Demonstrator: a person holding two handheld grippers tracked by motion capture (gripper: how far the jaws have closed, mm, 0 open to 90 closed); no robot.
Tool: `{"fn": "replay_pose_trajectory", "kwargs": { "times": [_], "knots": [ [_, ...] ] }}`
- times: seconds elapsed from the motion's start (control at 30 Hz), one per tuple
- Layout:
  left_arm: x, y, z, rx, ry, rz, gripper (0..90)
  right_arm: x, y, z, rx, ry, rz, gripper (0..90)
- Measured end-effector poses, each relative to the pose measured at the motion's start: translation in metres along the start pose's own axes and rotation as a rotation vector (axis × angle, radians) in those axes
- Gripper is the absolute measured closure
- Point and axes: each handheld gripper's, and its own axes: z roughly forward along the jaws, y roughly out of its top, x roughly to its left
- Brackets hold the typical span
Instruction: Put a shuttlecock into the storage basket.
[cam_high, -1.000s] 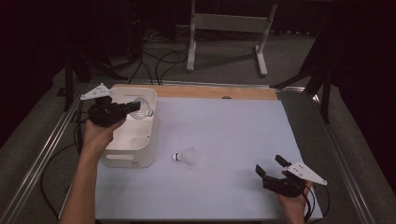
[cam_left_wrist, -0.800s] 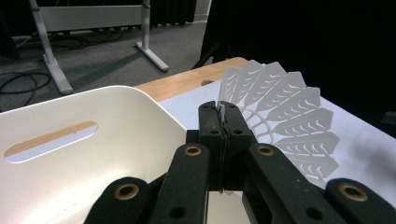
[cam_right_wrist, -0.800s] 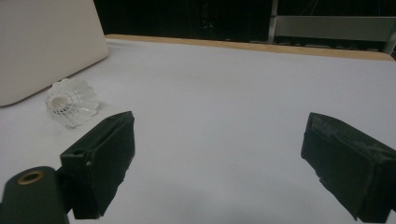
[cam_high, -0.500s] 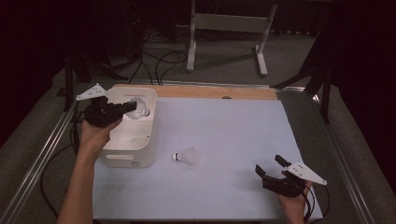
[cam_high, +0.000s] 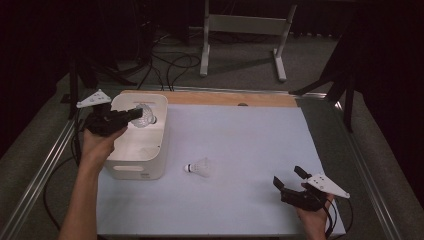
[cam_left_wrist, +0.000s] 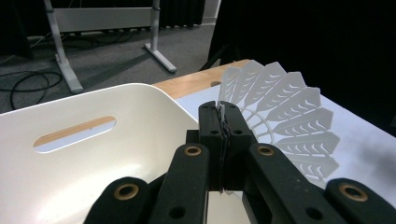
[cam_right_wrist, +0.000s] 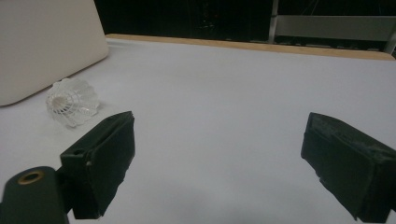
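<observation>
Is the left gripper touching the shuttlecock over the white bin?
Touching. In the left gripper view, the left gripper has its jaws pinched shut on the skirt edge of the shuttlecock, above the white bin.

The bin (cam_high: 137, 155) stands on the bench (cam_high: 240, 135) at its left side. One shuttlecock (cam_high: 144, 116) hangs above the bin's far end, clamped at the left gripper (cam_high: 134, 115). A second shuttlecock (cam_high: 199, 168) lies on the bench just right of the bin. The right gripper (cam_high: 290, 179) sits near the front right corner, well apart from it.
</observation>
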Motion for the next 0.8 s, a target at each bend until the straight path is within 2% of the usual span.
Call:
{"fn": "replay_pose_trajectory", "kwargs": {
  "times": [0.8],
  "knots": [
    [0.0063,-0.0031,-0.0095,-0.012,0.034,-0.011,89.7,0.0,0.0,-0.0001,0.0,-0.002,0.0,9.9]
  ]
}}
